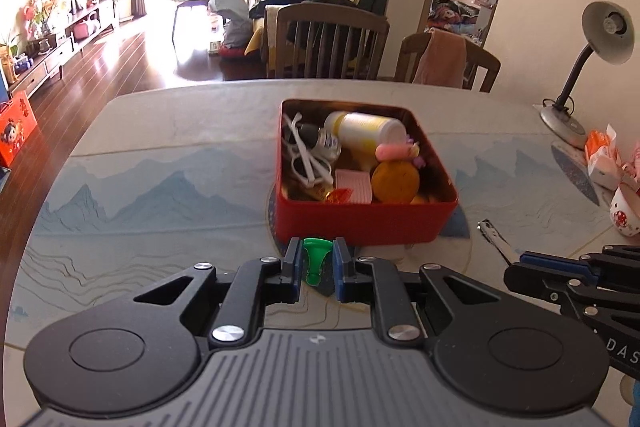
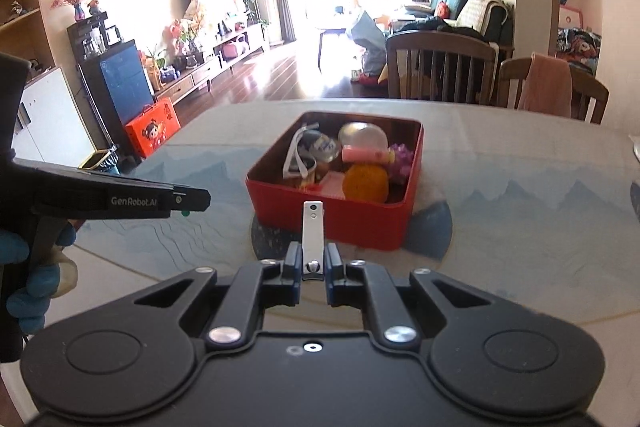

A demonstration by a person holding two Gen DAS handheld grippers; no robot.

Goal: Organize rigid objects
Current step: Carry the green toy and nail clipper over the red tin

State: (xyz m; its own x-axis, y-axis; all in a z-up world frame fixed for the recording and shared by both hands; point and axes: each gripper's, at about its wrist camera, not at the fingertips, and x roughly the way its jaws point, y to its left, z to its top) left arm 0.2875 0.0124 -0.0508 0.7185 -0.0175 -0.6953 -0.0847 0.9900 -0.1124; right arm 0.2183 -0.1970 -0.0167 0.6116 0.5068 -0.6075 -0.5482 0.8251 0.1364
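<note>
"GenRobot.AI" lettering on left tongs (image 2: 188, 202)

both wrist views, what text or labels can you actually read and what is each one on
"GenRobot.AI": on the side of the left tool, right wrist view.
"DAS": cut off by the frame edge, on the right tool, left wrist view.
Small bottle in the red tin: label too blurred to read.
Orange box on the floor: print unreadable.
</note>
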